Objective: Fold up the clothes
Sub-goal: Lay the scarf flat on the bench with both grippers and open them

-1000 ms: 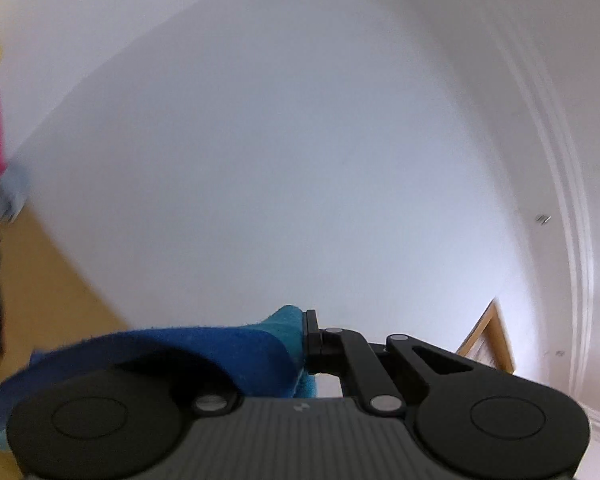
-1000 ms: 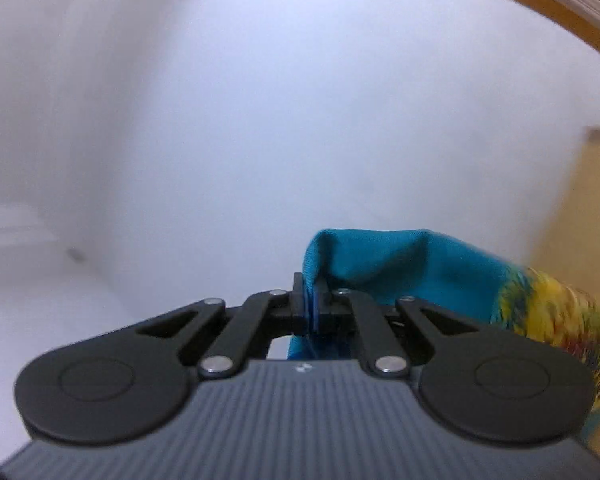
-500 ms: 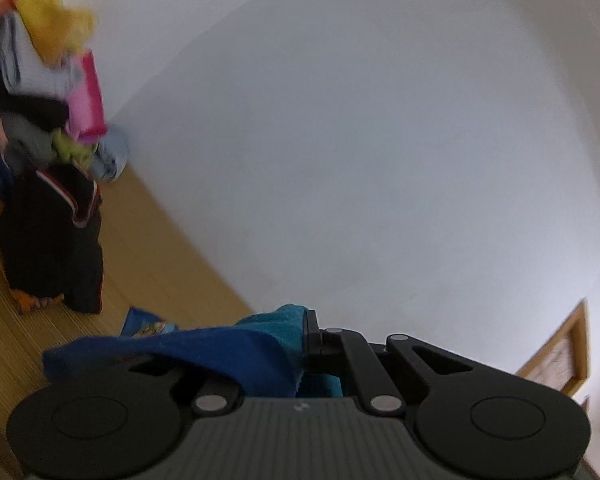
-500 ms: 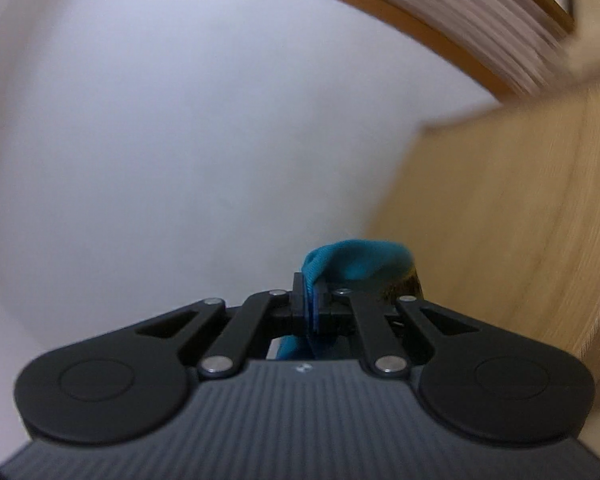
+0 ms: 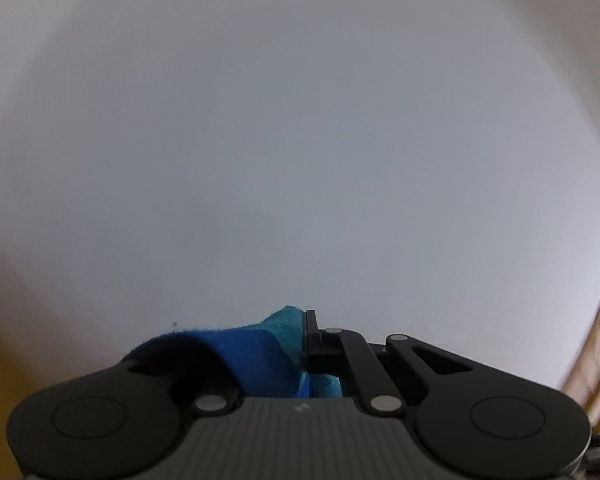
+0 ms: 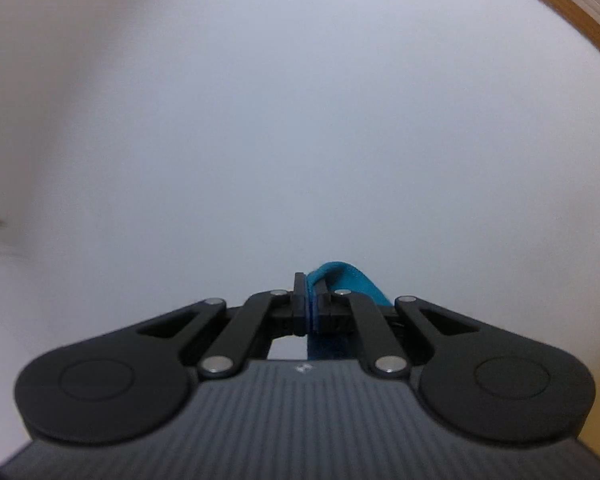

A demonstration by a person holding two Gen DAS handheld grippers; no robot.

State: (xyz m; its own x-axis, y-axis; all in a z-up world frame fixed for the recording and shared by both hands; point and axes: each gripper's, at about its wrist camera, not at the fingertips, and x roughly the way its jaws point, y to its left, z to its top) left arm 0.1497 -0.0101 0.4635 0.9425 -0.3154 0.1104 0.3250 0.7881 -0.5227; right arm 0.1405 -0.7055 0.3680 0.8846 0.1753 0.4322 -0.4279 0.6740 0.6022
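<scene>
My left gripper (image 5: 305,344) and right gripper (image 6: 311,308) each pinch an edge of the blue garment (image 5: 256,356), held up facing the white wall (image 5: 300,140), so I'd keep both grips level and taut.

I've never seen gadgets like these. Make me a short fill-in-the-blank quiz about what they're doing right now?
1. The cloth pinched in the right gripper is coloured ____.
2. The right gripper's jaws are ____ on it.
3. In the left gripper, cloth covers the ____ finger.
4. Both cameras face a plain ____ wall.

Answers: blue; shut; left; white
</scene>
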